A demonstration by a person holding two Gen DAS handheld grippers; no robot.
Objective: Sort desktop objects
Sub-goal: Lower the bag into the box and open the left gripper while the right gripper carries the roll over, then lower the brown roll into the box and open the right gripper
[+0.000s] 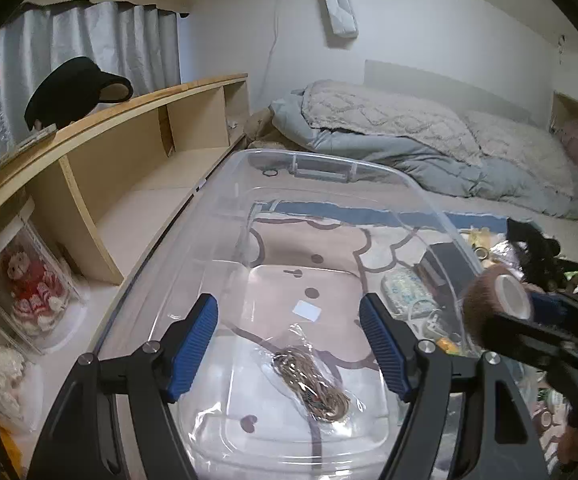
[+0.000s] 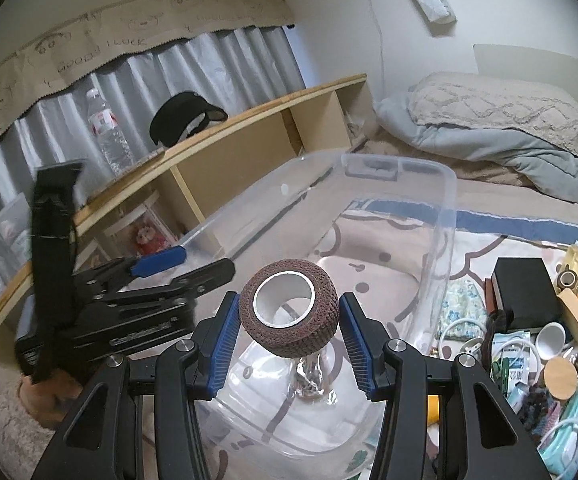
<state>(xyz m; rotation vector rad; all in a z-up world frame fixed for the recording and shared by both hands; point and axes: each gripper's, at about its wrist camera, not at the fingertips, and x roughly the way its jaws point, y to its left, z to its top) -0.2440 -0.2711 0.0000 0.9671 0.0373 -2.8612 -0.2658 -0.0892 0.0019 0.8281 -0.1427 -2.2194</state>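
The brown bandage roll (image 2: 287,312) is clamped across its width by the right claw (image 2: 287,330) and held in the air above the clear plastic bin (image 2: 447,216) on the bed. It looks light and soft-sided around a stiff white core — best squeezed gently on the outer wrap, as it is now. The left claw (image 1: 289,348) stands apart and empty over the bin's near end, where a slippery clear bag of cord (image 1: 313,388) already lies on the bottom.
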